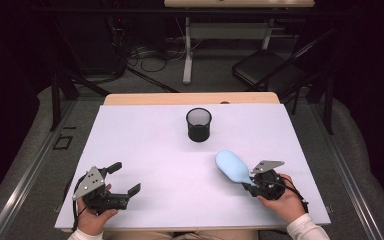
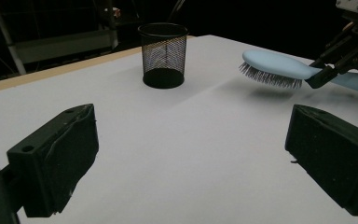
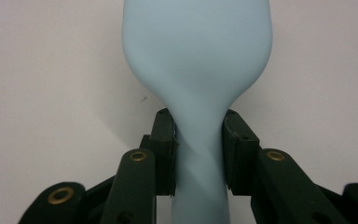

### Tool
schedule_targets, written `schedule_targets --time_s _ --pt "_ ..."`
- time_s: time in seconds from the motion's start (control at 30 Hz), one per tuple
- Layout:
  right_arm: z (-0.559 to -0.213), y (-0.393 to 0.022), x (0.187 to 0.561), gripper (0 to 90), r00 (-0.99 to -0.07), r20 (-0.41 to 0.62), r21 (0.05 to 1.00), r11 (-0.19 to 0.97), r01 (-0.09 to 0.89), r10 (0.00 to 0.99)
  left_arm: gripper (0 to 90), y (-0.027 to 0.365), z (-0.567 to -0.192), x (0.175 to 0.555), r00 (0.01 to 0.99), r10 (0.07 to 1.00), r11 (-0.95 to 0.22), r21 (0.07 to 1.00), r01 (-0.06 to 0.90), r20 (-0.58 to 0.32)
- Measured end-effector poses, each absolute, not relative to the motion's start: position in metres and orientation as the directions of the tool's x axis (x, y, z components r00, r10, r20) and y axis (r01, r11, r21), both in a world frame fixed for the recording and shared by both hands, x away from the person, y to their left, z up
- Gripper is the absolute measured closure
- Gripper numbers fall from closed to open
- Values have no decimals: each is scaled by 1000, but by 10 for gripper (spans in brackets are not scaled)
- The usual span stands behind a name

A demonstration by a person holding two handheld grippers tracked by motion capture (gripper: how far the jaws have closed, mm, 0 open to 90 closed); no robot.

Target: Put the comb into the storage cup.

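Right claw [image 3: 198,154] clamps the blue hairbrush [image 3: 198,60] handle, head jutting ahead above table.

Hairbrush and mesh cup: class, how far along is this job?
Done: the right gripper has clamped the light-blue hairbrush by its handle and holds it above the table, bristles down. In hand: carrying it. Left, probably: placing it in the black mesh cup. The left gripper is open.

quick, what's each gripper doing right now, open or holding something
Left gripper: open, jaws wide apart, nothing between them.
Right gripper: shut on the handle of the light blue hairbrush, which is held clear of the table.
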State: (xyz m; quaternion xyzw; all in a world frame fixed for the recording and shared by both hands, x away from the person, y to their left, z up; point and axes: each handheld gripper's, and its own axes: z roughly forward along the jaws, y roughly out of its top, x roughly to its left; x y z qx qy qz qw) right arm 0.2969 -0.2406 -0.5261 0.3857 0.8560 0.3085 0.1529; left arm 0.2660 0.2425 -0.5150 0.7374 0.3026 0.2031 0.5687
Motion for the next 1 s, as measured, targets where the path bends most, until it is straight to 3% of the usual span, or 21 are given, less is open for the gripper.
schedule_targets --time_s 1.0 --pt "-500 -212 308 692 -665 -10 790 414 453 746 27 241 -518 269 732 680 -168 961 221 -49"
